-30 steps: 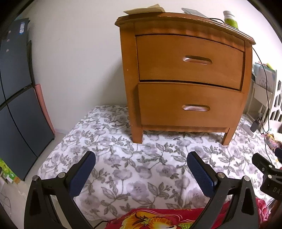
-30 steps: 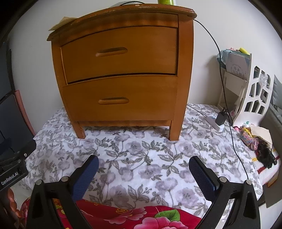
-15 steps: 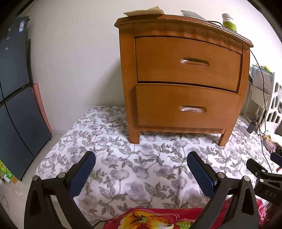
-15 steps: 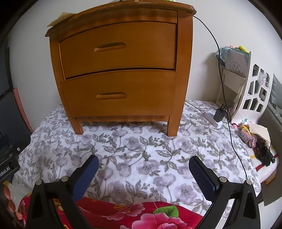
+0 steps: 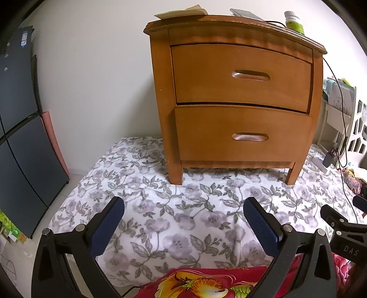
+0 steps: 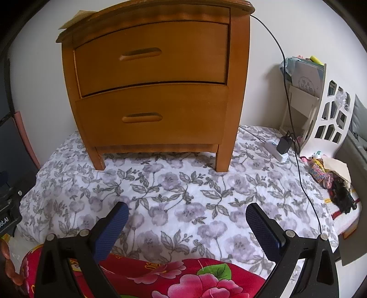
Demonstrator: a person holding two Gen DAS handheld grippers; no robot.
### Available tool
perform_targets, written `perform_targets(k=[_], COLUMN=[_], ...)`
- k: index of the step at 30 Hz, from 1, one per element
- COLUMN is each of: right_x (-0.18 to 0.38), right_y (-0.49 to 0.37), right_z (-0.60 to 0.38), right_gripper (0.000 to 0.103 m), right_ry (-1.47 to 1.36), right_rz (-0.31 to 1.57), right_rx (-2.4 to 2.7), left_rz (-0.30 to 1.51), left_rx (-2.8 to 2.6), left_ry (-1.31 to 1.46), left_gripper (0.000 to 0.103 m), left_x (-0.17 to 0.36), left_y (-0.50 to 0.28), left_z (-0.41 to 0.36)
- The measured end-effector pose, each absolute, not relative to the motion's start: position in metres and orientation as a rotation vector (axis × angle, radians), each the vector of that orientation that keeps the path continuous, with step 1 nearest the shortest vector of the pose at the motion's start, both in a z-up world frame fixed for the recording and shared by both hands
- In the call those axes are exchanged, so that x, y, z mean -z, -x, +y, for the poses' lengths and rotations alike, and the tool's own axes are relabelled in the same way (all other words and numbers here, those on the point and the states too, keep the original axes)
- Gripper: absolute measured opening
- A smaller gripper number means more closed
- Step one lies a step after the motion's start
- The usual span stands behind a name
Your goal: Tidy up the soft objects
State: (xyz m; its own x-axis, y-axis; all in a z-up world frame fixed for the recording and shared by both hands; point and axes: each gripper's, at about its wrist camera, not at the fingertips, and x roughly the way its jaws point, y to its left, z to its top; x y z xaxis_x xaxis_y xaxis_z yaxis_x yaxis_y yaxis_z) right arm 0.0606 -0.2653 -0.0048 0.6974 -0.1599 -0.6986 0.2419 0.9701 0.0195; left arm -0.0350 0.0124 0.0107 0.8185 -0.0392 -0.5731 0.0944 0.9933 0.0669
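Note:
A red flowered blanket (image 5: 206,283) lies at the near edge, below both grippers; the right wrist view shows the same red blanket (image 6: 174,277) under the jaws. It rests on a white quilt with grey-purple flowers (image 5: 183,217), also visible as the flowered quilt (image 6: 183,201). My left gripper (image 5: 183,225) is open above the quilt, nothing between its blue pads. My right gripper (image 6: 187,228) is open too and holds nothing. The right gripper's black frame (image 5: 341,231) shows at the right edge of the left wrist view.
A two-drawer wooden nightstand (image 5: 238,100) stands on the quilt ahead, both drawers shut, with a green bottle (image 5: 294,21) and papers on top. A black cable with a charger (image 6: 284,144) runs down on the right. A white rack (image 6: 321,110) and small clutter (image 6: 330,176) lie far right. Dark panels (image 5: 20,142) stand left.
Both grippers have moved forward and dipped a little; the nightstand looms larger and sits lower in the right wrist view. Jaws remain open.

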Motion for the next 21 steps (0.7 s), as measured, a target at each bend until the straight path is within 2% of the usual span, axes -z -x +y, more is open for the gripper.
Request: perform_targets(k=[21], right_x=[0.0083], right_y=[-0.0611], right_z=[-0.2657], right_gripper=[0.103], right_ry=[-0.114], right_rz=[0.786], right_rx=[0.229], left_rz=[0.617], left_rx=[0.077], left_ry=[-0.095], left_gripper=[0.103], left_x=[-0.0094], left_y=[0.0355], left_z=[0.0146])
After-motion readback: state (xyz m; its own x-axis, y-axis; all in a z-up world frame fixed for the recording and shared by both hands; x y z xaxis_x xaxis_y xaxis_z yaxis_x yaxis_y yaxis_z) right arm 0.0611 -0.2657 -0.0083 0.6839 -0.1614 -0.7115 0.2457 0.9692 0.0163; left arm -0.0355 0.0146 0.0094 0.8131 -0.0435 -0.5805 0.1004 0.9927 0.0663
